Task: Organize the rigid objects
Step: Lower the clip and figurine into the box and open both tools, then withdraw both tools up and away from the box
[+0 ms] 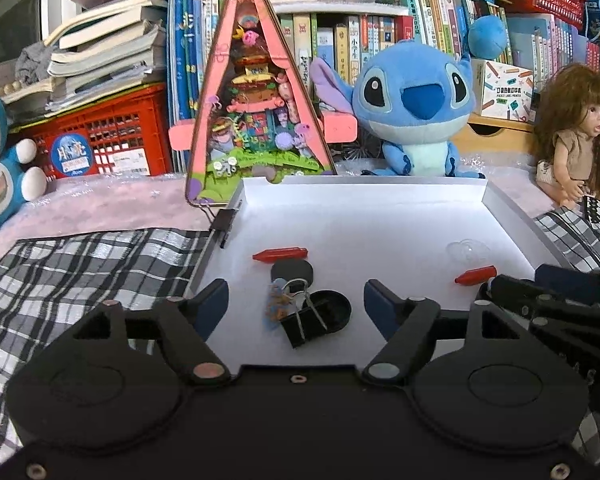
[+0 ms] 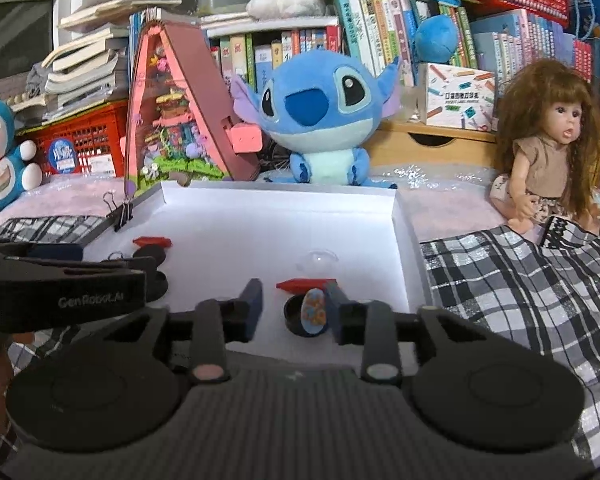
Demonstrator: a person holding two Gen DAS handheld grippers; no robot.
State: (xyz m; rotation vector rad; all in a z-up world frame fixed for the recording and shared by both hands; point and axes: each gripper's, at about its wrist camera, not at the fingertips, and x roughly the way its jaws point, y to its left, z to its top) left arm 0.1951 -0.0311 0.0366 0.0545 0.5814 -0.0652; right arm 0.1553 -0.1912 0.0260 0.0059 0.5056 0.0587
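A white shallow box (image 1: pixel 380 228) lies in front of me. In the left wrist view it holds a red pointed piece (image 1: pixel 280 255), a second red piece (image 1: pixel 475 275), two black round lids (image 1: pixel 292 270), a black binder clip (image 1: pixel 302 328) and a small patterned oval (image 1: pixel 278 306). My left gripper (image 1: pixel 296 300) is open, fingers either side of the clip and lid. In the right wrist view, my right gripper (image 2: pixel 296 304) is open around a black lid (image 2: pixel 300 318) with a patterned oval (image 2: pixel 315 306) on it, behind a red piece (image 2: pixel 306 284).
A binder clip (image 2: pixel 120 212) is clamped on the box's left wall. Checked cloth (image 2: pixel 520 280) lies on both sides. A Stitch plush (image 2: pixel 320 116), a pink triangular diorama (image 1: pixel 256 108), a doll (image 2: pixel 548 148), a red crate and bookshelves stand behind. A clear dome (image 2: pixel 318 260) sits in the box.
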